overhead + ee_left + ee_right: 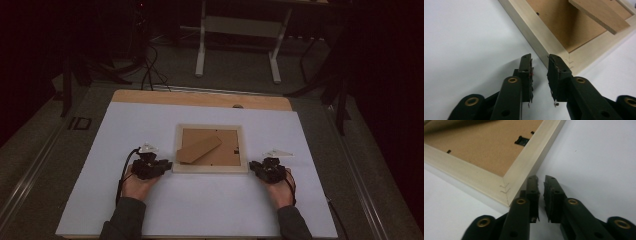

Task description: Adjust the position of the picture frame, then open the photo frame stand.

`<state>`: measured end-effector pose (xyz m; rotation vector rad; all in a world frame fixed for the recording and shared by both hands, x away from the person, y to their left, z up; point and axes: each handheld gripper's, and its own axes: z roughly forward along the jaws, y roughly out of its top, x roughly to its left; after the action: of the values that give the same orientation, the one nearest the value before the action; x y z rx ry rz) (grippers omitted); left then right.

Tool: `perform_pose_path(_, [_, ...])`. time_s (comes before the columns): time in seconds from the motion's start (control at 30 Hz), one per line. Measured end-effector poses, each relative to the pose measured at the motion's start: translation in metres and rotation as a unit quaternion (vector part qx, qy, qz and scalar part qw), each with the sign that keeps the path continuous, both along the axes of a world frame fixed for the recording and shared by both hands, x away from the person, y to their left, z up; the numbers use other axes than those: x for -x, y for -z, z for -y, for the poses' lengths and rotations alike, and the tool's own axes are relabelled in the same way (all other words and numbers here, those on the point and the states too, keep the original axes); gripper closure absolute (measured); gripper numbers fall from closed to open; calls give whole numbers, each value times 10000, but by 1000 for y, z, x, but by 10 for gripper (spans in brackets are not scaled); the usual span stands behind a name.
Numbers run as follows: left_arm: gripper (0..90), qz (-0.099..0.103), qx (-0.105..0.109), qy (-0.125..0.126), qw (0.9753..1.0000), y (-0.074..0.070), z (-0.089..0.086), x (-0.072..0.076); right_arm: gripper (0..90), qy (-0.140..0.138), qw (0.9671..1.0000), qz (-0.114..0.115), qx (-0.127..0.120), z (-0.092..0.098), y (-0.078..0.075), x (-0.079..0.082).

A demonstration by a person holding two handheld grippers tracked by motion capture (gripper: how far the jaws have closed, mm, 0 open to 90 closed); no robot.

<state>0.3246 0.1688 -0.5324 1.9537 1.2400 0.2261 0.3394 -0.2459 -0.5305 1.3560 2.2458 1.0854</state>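
A pale wooden picture frame [210, 169] lies face down at the middle of the white table top, its brown backing board [227, 142] up and a brown stand leg [199, 149] angled across it. My left gripper [167, 164] sits at the frame's near left corner; in the left gripper view the gripper [540, 58] is open, its jaws a little apart and empty, just short of the frame corner [564, 56]. My right gripper [252, 165] sits at the near right corner. In the right gripper view the gripper [541, 180] is shut beside the frame's side rail [524, 170], holding nothing.
The white table top [150, 210] has a bare wooden strip [200, 98] along its far edge. Beyond it stand the white legs of another desk [200, 50], with cables [150, 70] on the dark floor. A small black clip [521, 140] sits on the backing.
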Motion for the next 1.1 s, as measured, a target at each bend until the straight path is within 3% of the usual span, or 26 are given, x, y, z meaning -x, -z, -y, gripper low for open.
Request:
perform_pose_path(0.37, [725,144,56,-159,9998,-8,-3,2,675,154,9997,133,-156,10,-5,0])
perform_pose_path(0.57, [700,147,252,-206,9994,-10,-7,2,624,104,9997,140,-164,9,-5,1])
perform_pose_path(1.1, [603,215,670,-283,9971,-23,-12,2,594,157,9994,135,-270,12,-7,1])
